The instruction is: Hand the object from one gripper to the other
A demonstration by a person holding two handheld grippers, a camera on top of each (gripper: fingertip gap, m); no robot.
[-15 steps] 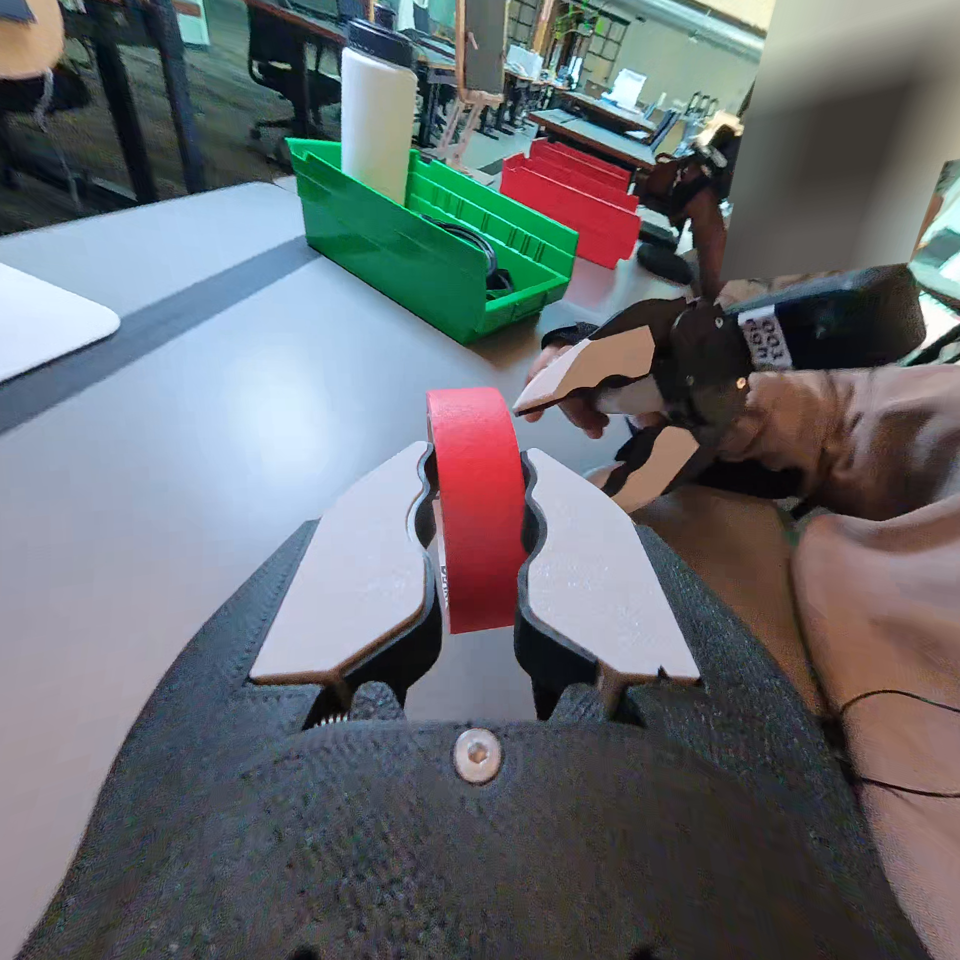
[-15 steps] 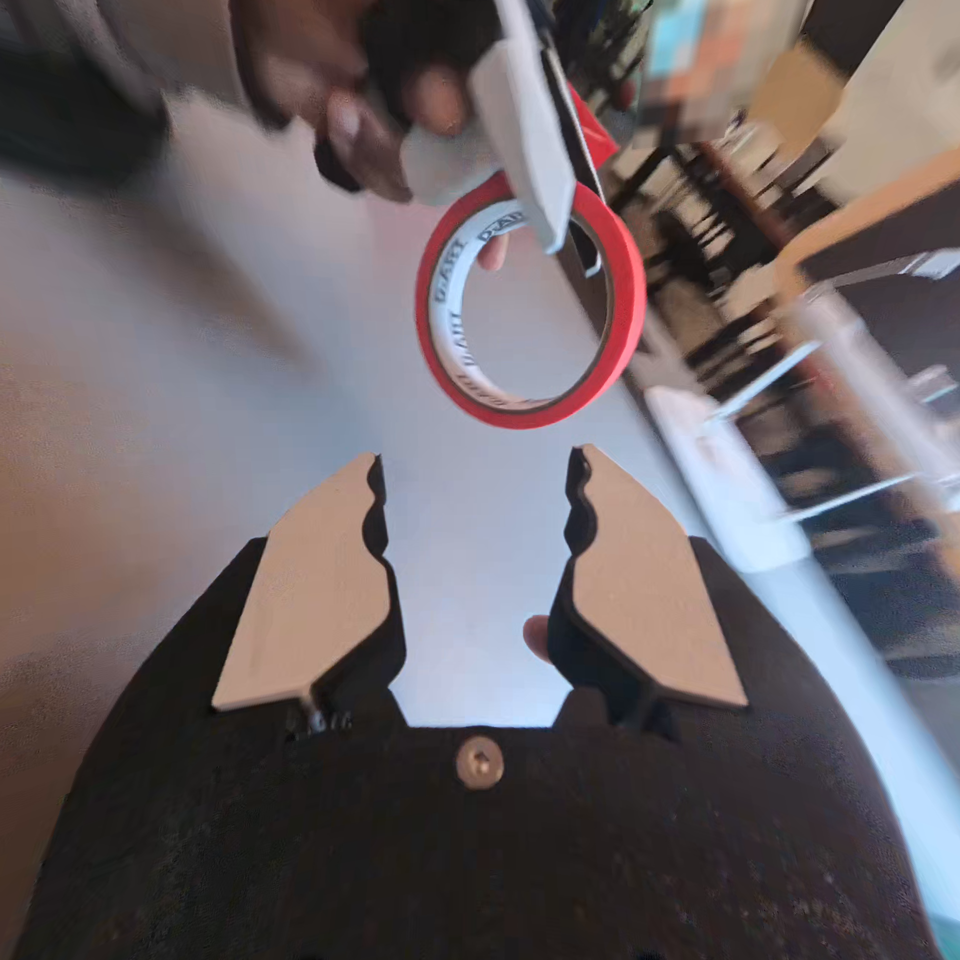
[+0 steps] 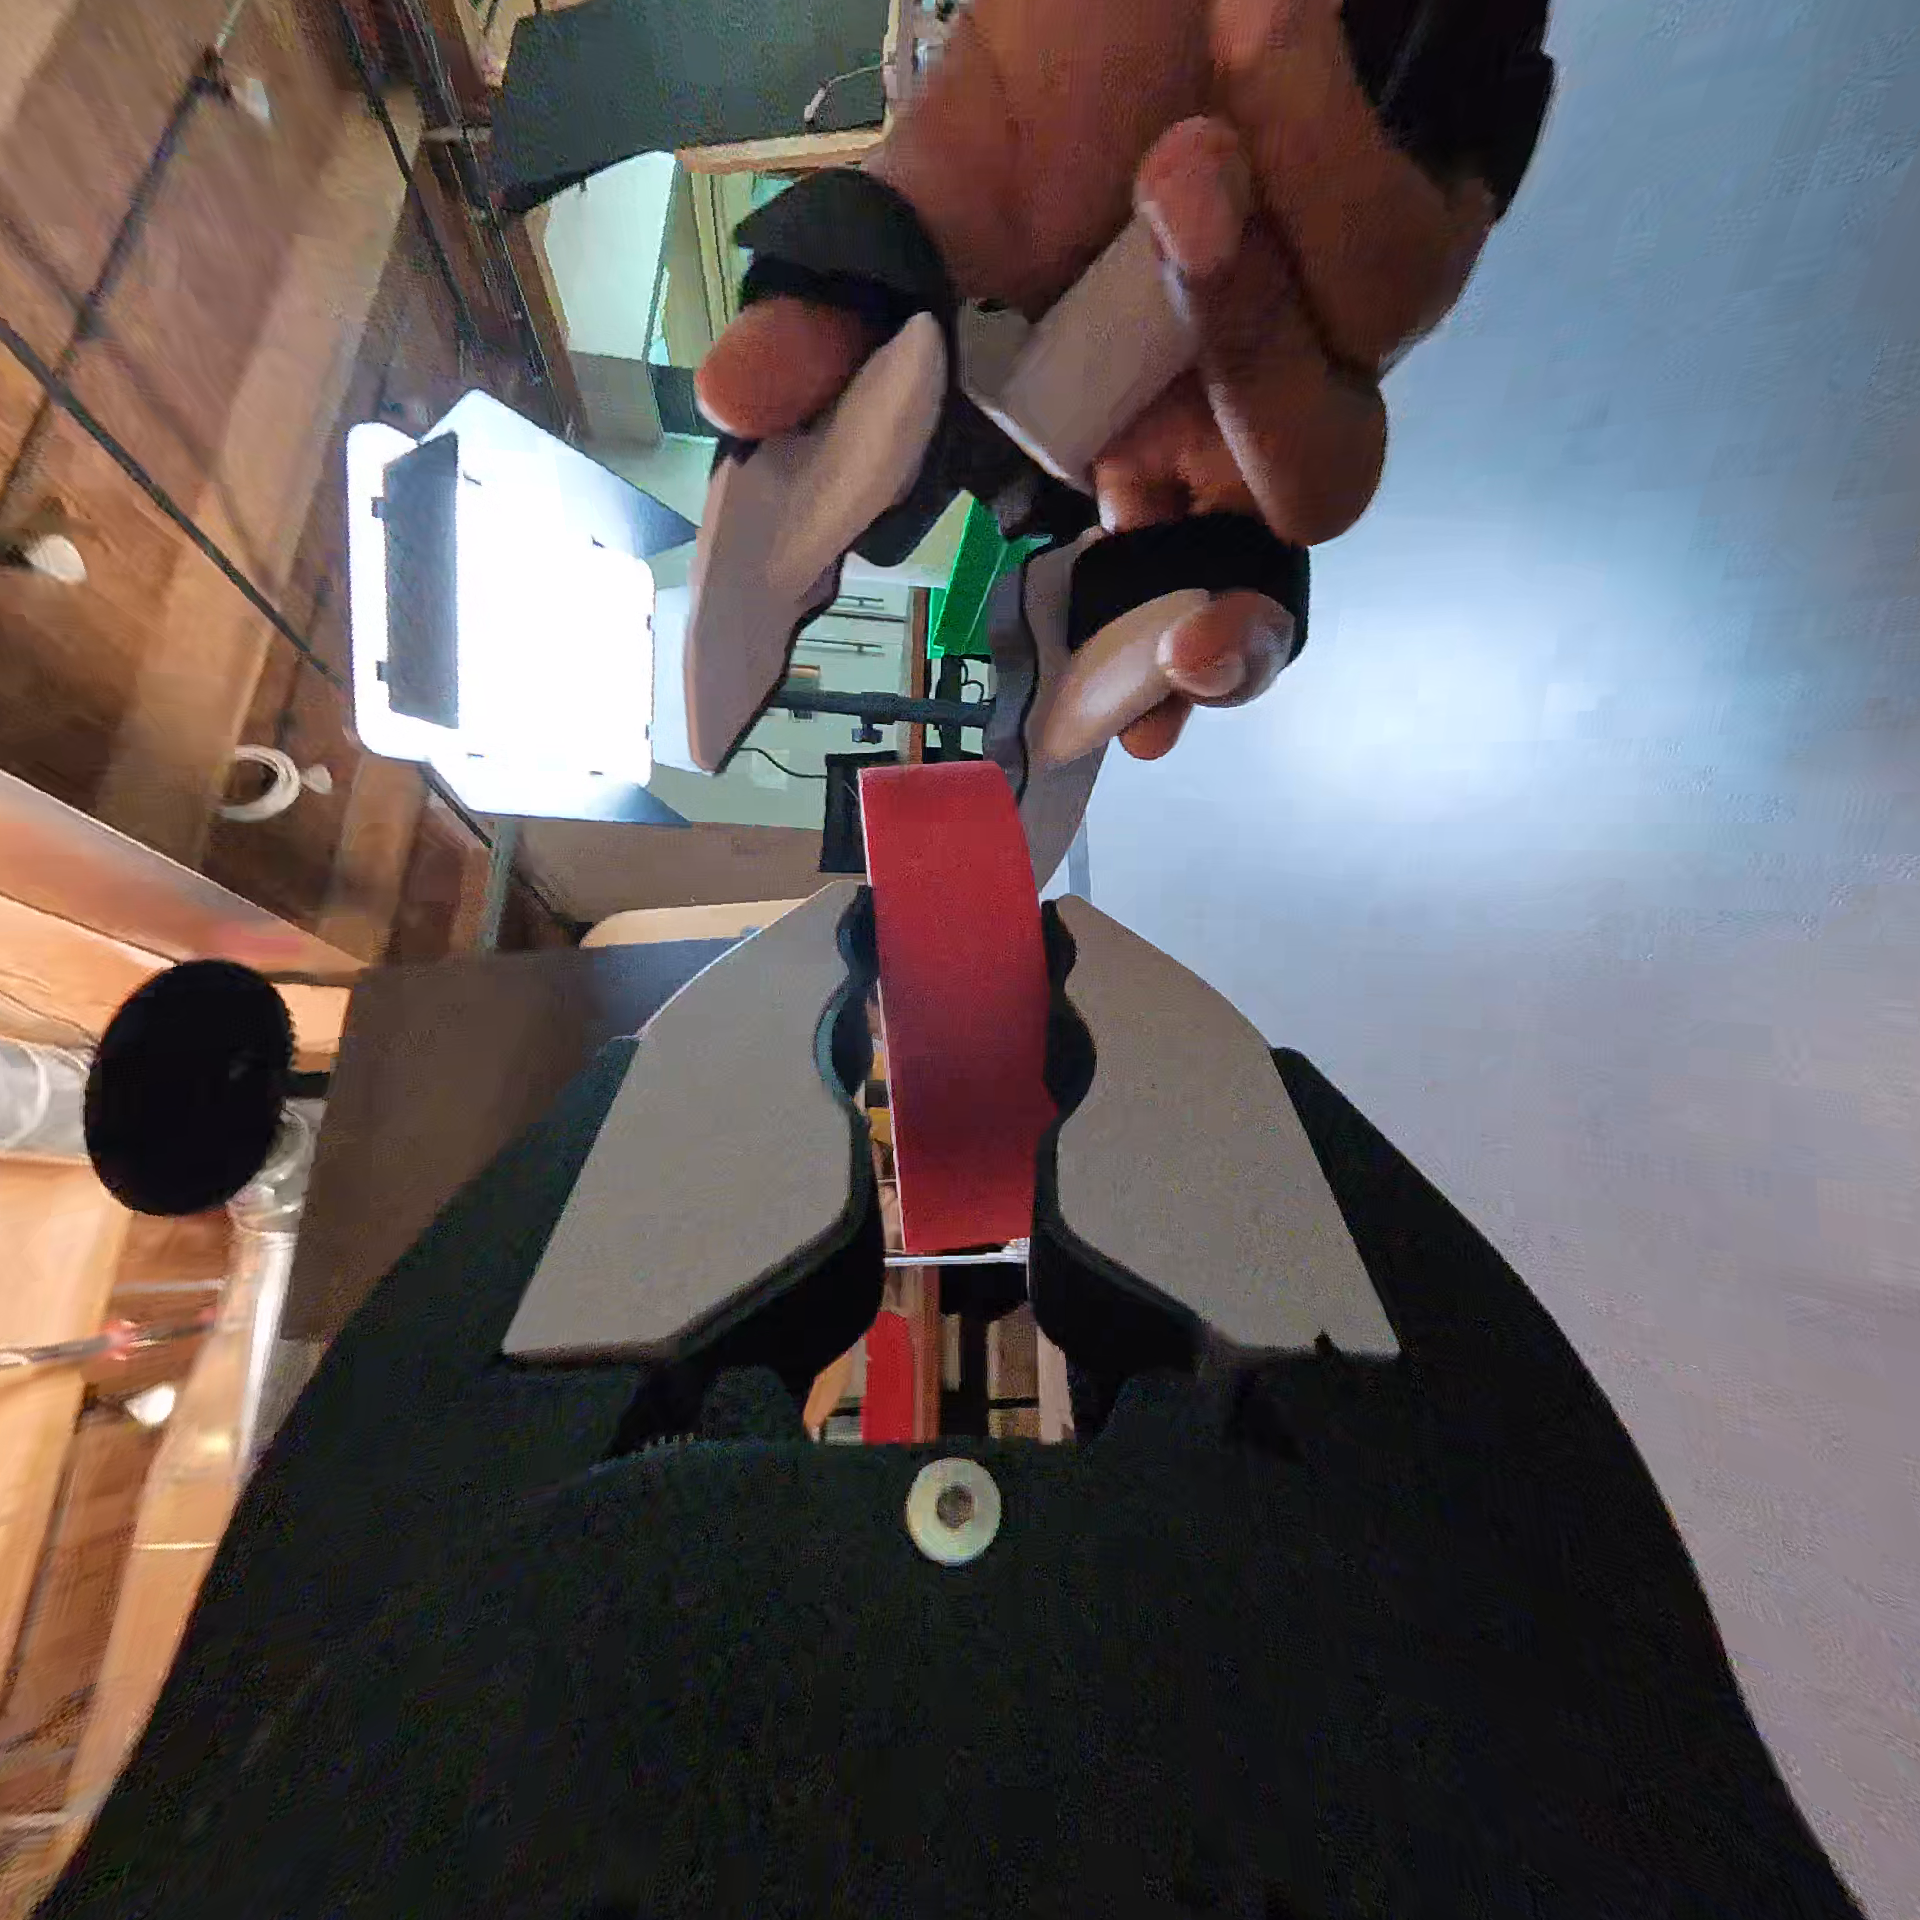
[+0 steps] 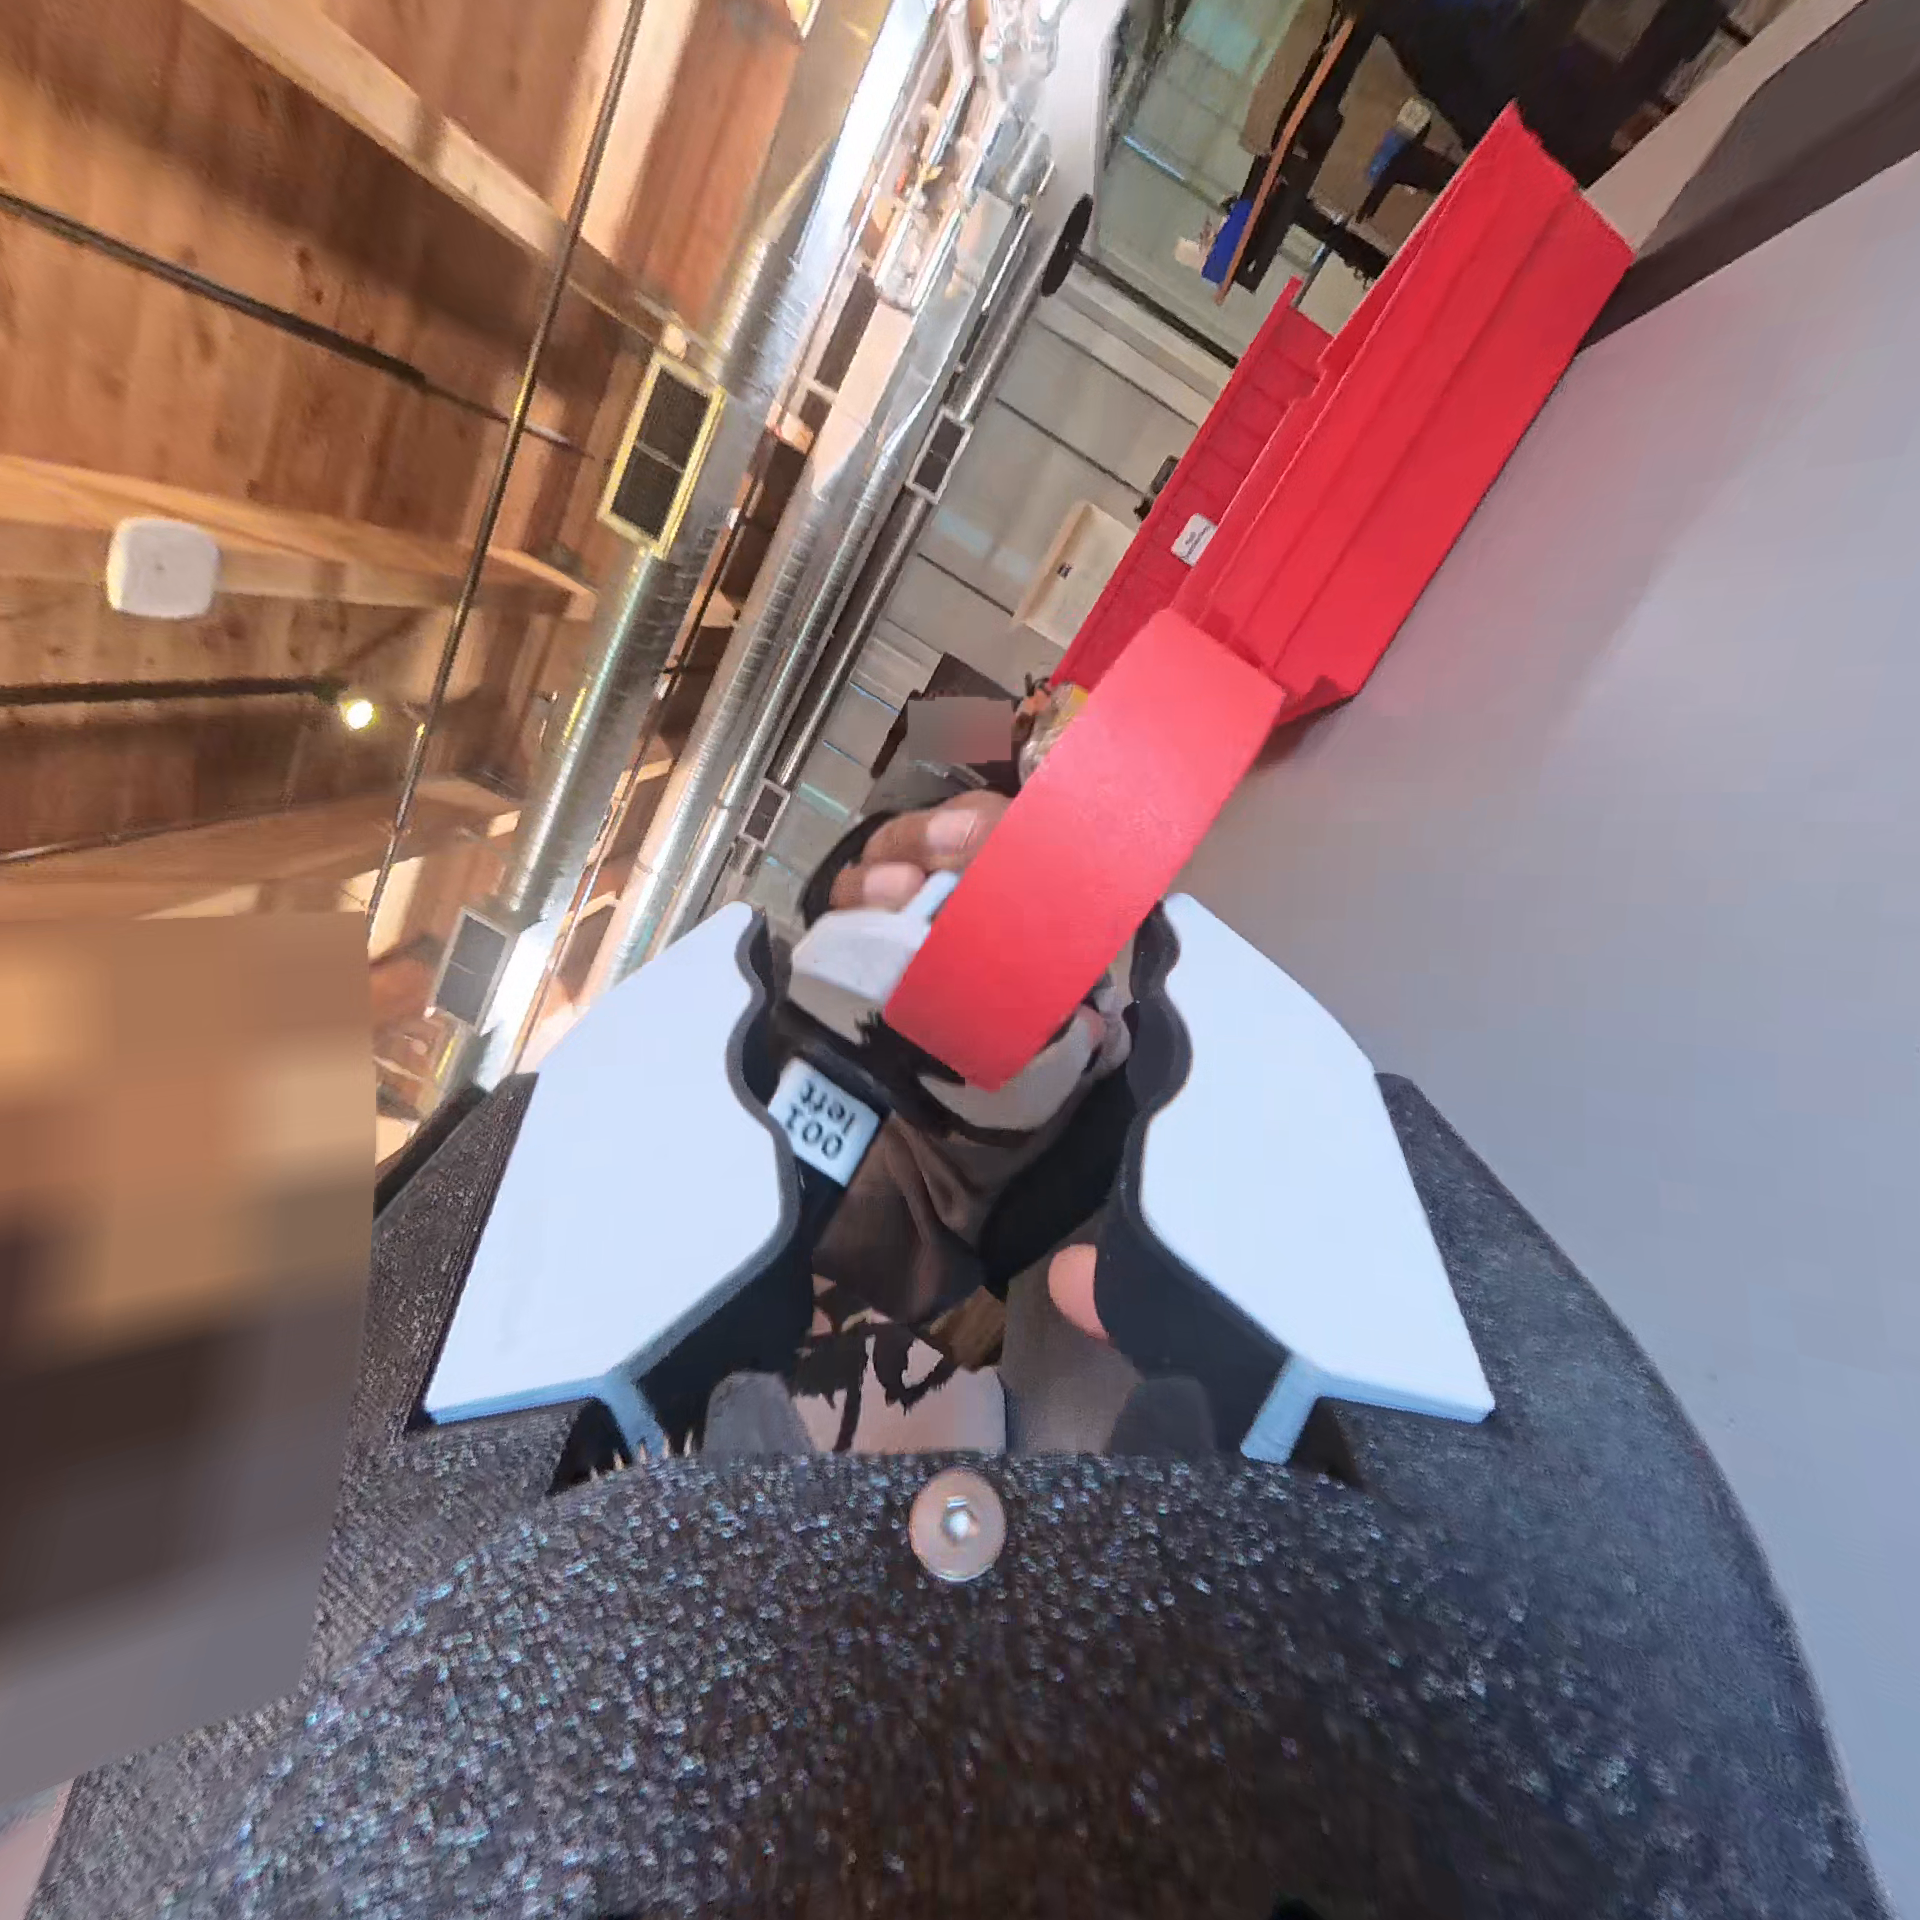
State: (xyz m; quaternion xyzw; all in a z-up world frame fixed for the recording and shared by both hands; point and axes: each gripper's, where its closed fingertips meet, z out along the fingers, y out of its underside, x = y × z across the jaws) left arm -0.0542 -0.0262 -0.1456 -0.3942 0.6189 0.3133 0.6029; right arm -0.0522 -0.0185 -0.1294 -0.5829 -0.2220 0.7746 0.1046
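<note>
Clamping the red tape roll (image 3: 956, 1018) edge-on, the left gripper (image 3: 951, 935) has its two grey fingers closed against the roll's flat sides, so the ring stands on edge between them with its outer red band facing the camera. Part of the ring sticks out past the fingertips, and that free arc is what the other side has to take.

Further out, the right gripper (image 3: 894, 748) comes in from straight ahead, fingertips pointing back at the left one. It's open, fingers spread wider than the band. In the left wrist view its right-hand finger is just beside the roll's far rim, maybe touching, hard to say. The other finger sits off to the left with a clear gap.

From the right wrist view the roll (image 4: 1081, 873) hangs between and just ahead of that gripper's (image 4: 956, 925) open fingers, tilted diagonally, not squared up to them. Nothing is pinched there yet.

My read: the handover turns on that tilt. The right gripper needs to roll a bit so its fingers meet the ring's flat sides, then push on. The grey desk (image 4: 1662, 727) and a red plastic bin (image 4: 1382, 499) are behind, well clear.
</note>
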